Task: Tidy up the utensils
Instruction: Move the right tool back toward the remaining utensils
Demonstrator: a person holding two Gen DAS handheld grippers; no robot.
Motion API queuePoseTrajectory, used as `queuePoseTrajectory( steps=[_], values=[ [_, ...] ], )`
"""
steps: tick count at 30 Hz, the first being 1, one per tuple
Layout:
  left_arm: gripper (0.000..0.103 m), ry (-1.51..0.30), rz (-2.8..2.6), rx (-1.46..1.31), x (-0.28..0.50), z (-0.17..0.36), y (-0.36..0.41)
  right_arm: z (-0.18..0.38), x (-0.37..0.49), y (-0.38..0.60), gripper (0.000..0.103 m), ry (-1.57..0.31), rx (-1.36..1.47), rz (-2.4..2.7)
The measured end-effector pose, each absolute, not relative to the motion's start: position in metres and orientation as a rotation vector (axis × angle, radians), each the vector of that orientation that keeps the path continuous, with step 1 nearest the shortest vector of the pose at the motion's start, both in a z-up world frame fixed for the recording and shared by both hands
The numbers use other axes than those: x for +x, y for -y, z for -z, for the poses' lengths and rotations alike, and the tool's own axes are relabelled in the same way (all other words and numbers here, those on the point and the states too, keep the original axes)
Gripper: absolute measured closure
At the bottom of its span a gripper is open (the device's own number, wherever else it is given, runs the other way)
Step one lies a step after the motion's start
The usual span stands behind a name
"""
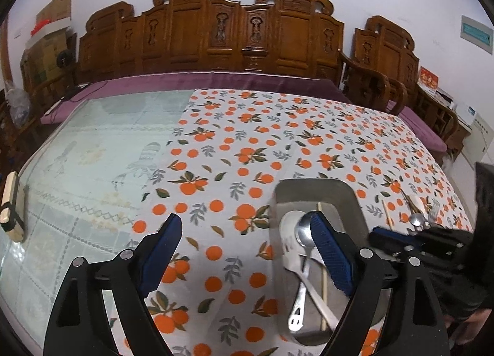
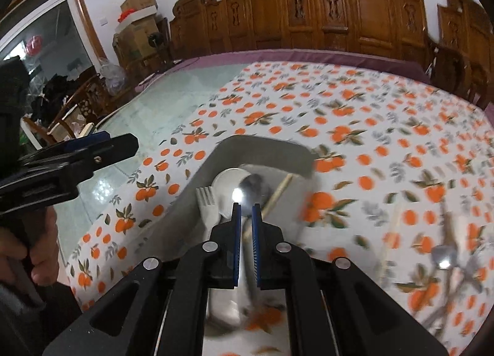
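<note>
The grey tray (image 2: 262, 147) on the bench holds a steel spoon (image 1: 304, 238), a white spoon (image 2: 227, 181), a white fork (image 2: 207, 201) and a chopstick (image 2: 278, 194). My right hand-held gripper (image 2: 246, 206) is nearly closed on a spoon handle over the tray. My left hand-held gripper (image 1: 244, 226) is spread wide. More utensils (image 2: 447, 263) lie on the orange-print cloth (image 1: 247, 140) to the right.

White tablecloth printed with orange fruits and green-grey leaves (image 1: 247, 152); grey rectangular metal tray (image 1: 311, 192); silvery steel spoon (image 1: 304, 235); pale green glass tabletop (image 1: 92, 146).
</note>
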State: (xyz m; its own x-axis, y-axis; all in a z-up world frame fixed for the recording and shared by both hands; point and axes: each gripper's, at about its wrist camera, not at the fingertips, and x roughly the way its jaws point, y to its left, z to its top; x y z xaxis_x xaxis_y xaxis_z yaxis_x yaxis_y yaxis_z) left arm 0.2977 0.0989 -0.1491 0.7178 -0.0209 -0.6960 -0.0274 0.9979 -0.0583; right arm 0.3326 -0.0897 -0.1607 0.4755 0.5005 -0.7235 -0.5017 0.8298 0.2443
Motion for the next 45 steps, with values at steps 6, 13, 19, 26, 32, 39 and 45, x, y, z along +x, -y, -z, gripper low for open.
queuePoseTrajectory(
  steps=[6,13,19,26,32,39,45],
  values=[
    [0.021,-0.772,0.052,-0.062,0.297,0.149,-0.07,0.144,0.317,0.144,0.08,-0.836,-0.053,-0.552],
    [0.021,-0.77,0.136,-0.022,0.292,0.15,-0.023,0.153,0.312,0.223,0.08,-0.844,-0.103,-0.432],
    [0.021,-0.777,0.183,0.01,0.289,0.156,0.005,0.18,0.321,0.269,0.076,-0.883,-0.147,-0.351],
    [0.021,-0.783,0.211,0.011,0.286,0.163,0.022,0.213,0.342,0.302,0.072,-0.908,-0.098,-0.311],
    [0.021,-0.793,0.229,0.033,0.282,0.17,0.038,0.229,0.359,0.307,0.072,-0.942,-0.094,-0.336],
    [0.021,-0.789,0.253,0.041,0.276,0.17,0.053,0.234,0.37,0.308,0.072,-0.974,-0.081,-0.369],
    [0.021,-0.785,0.283,0.058,0.269,0.171,0.069,0.232,0.364,0.302,0.081,-1.003,-0.133,-0.398]
  ],
)
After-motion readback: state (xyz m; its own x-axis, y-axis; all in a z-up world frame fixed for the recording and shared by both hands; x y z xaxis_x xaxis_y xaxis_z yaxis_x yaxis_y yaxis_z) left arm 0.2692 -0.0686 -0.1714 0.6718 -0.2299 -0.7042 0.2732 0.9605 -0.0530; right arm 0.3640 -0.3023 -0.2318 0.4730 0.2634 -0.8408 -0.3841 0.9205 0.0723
